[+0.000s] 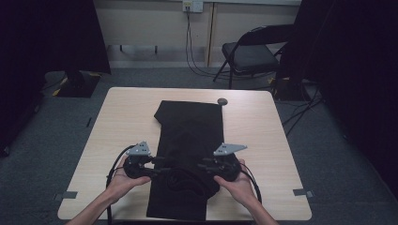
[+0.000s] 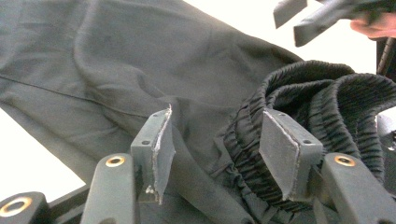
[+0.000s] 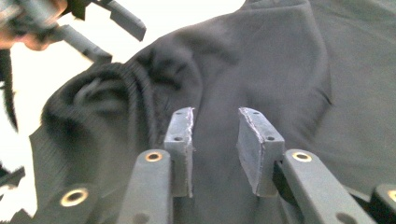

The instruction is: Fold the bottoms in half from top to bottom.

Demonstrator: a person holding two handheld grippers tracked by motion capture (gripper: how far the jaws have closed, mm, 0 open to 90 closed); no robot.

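Black trousers (image 1: 190,140) lie lengthwise down the middle of the light wood table (image 1: 263,140), legs running to the far edge, the waist end near the person. Near end is bunched up; an elastic ribbed waistband (image 2: 327,98) is rolled/folded over itself there.

Left gripper (image 1: 162,166) sits at the garment's left edge, held in the left hand (image 1: 123,180), pointing inward toward the centre. In left gripper view its jaws stand apart w/ a clear gap, nothing pinched between them. Left pad hovers over flat cloth, right pad (image 2: 285,149) is just beside or against the gathered waistband – can't tell if touching. Fabric lies under and beyond the jaws, between them only as background.

Right gripper (image 1: 202,165) mirrors it on the garment's right side, held in the right hand (image 1: 239,185), pointing inward toward the other. In right gripper view its jaws are also parted, gap narrower than the left's, no cloth caught between. They're over smooth fabric; the rolled waistband (image 3: 107,93) is off to the view's left, near but apart from the pads.

Both gripper tips are close to each other over the bunched near part of the trousers. Each has a grey three-cornered plate on top and a cable trailing back.

Small dark round object (image 1: 222,101) rests on table at the trousers' far right corner. Folding chair (image 1: 253,51) stands beyond the table on grey carpet.
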